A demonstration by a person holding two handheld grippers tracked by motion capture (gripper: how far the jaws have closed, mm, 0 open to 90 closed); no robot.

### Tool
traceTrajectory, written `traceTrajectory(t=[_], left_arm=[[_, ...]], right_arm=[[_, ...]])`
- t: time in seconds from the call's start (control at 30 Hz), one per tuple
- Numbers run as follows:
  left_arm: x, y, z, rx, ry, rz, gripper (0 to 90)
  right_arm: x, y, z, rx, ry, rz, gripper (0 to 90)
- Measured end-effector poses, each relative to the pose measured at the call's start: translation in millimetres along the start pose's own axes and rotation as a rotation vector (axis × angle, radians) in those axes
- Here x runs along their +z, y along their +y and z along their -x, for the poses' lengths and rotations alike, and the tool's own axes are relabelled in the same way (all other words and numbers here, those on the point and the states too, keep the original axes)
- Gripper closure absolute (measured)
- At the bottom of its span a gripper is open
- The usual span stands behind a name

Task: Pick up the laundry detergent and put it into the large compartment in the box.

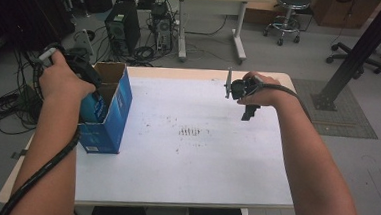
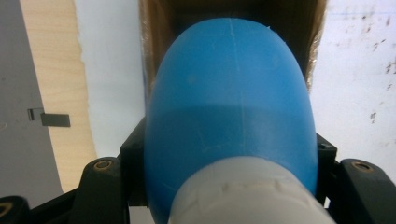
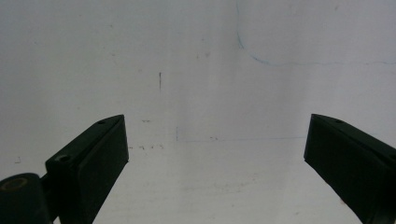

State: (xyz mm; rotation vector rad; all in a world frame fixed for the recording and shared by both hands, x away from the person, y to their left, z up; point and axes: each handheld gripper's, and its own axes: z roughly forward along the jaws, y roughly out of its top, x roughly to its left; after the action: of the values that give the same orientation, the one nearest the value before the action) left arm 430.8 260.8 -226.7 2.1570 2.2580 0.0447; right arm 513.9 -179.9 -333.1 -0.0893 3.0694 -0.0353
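Note:
A blue plastic bottle (image 2: 229, 93) with a white neck is clamped between the jaws of my left gripper (image 2: 229, 158), base pointing away from the camera. The gripper (image 1: 94, 100) holds the bottle (image 1: 93, 110) in the open top of a blue cardboard box (image 1: 108, 125) at the table's left edge. The box's brown inner walls (image 2: 156, 42) frame the bottle's far end. My right gripper (image 1: 247, 115) hangs over the far right part of the white table top (image 1: 185, 162), pointing down. Its jaws (image 3: 215, 140) are open with nothing between them.
The white sheet covering the table (image 3: 201, 60) carries small dark marks near the middle (image 1: 191, 132). The wooden table edge (image 2: 56, 70) runs beside the box. Computer towers (image 1: 123, 28), cables, a desk and stools stand on the floor beyond the table.

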Motion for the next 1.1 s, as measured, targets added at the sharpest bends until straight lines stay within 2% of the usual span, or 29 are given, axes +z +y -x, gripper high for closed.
traceTrajectory(t=[0.67,1.1], left_arm=[[27.5,1.0,-1.7,0.011,0.005,0.0,38.2],[37.8,0.7,0.3,0.016,0.004,0.006,38.1]], right_arm=[[4.5,2.9,0.5,-0.005,0.002,-0.003,6.3],[2.8,-1.2,-1.3,0.005,-0.003,0.001,6.3]])
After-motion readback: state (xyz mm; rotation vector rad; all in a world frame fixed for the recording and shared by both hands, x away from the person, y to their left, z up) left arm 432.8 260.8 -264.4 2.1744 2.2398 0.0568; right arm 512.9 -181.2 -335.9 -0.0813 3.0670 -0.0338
